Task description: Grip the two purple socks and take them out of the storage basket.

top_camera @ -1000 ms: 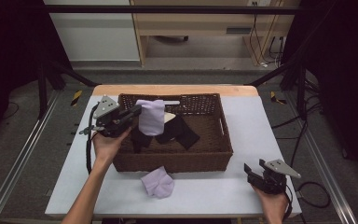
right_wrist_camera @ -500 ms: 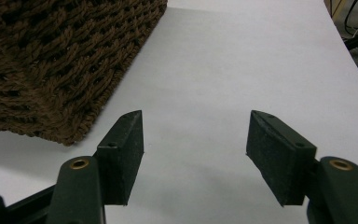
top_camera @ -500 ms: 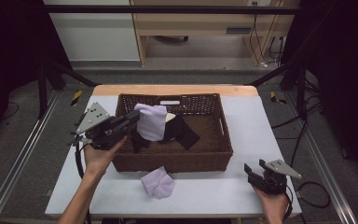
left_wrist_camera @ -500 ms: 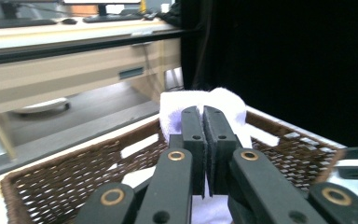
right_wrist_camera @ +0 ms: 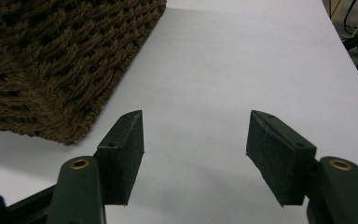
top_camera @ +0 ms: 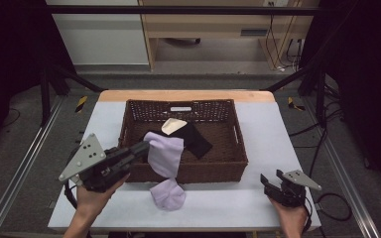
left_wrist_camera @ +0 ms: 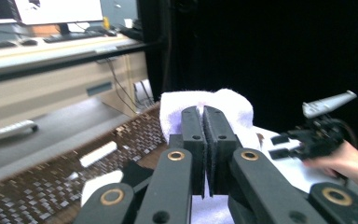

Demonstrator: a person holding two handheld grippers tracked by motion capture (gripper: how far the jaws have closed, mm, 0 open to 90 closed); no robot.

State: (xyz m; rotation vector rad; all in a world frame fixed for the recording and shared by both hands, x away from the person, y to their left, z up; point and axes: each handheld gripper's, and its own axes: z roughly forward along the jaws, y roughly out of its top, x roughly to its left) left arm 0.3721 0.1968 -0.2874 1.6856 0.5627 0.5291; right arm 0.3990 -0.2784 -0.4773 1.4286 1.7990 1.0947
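1. My left gripper (top_camera: 141, 148) is clenched on a lilac cloth (top_camera: 164, 156). In the left gripper view the jaws press together with the cloth (left_wrist_camera: 223, 105) bunched just past their tips.

2. That cloth hangs from my left jaws over the front wall of the basket (top_camera: 129, 116). It is lifted out of the basket but not yet set down.

3. Below the hanging cloth, to the right of my left gripper, a second lilac cloth (top_camera: 167, 194) lies crumpled on the table (top_camera: 218, 208), just in front of the basket. I judge that one done.

4. Beyond my left jaws, inside the basket, a black cloth (top_camera: 196, 141) and a cream cloth (top_camera: 172, 126) lie touching each other. I take these as what is left to bring out.

5. My right gripper (top_camera: 272, 182) rests near the front right corner of the table, well apart from every cloth. Its jaws stand wide and hold nothing; between them I see bare table, with the basket's corner (right_wrist_camera: 51, 70) off to their left.

6. My judgement: about halfway. One cloth is out, one is in the air and two are to come.
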